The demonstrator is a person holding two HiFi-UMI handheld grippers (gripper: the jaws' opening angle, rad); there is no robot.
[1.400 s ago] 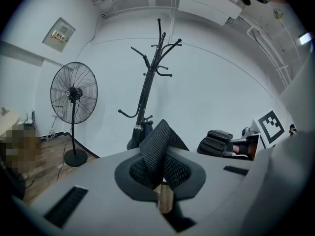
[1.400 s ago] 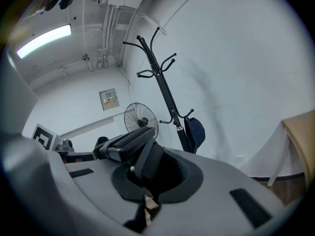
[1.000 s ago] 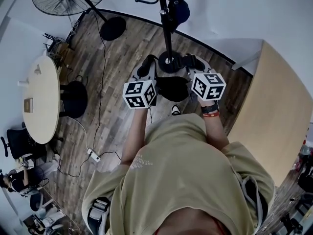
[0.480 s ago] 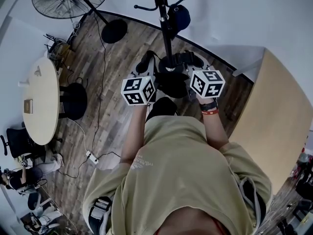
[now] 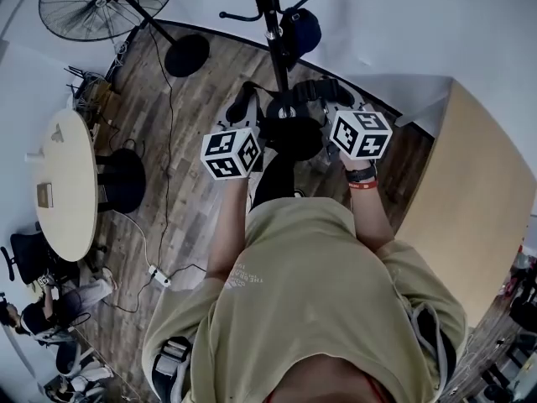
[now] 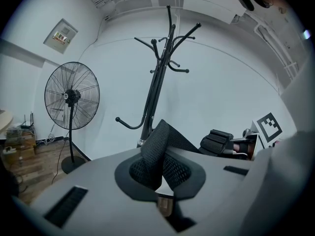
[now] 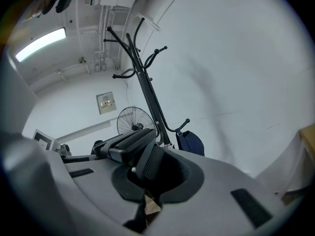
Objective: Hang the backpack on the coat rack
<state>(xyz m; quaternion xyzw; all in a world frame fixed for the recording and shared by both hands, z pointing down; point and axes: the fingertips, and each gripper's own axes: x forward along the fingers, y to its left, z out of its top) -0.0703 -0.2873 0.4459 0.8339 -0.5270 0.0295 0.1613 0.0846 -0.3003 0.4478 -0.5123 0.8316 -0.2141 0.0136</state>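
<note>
Currently the backpack [image 5: 295, 134] is held before the coat rack [image 5: 270, 23], its straps [image 6: 156, 154] pinched in the shut left gripper [image 6: 160, 183] and right gripper [image 7: 146, 183]; carried too low, the rack is probably struck and tipped.

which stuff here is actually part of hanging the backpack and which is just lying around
Part of the job:
backpack; coat rack; left gripper, shut on its mesh strap; right gripper, shut on its padded strap.

Just lying about:
floor fan; round table; dark blue bag on the rack; power strip; wooden tabletop.
</note>
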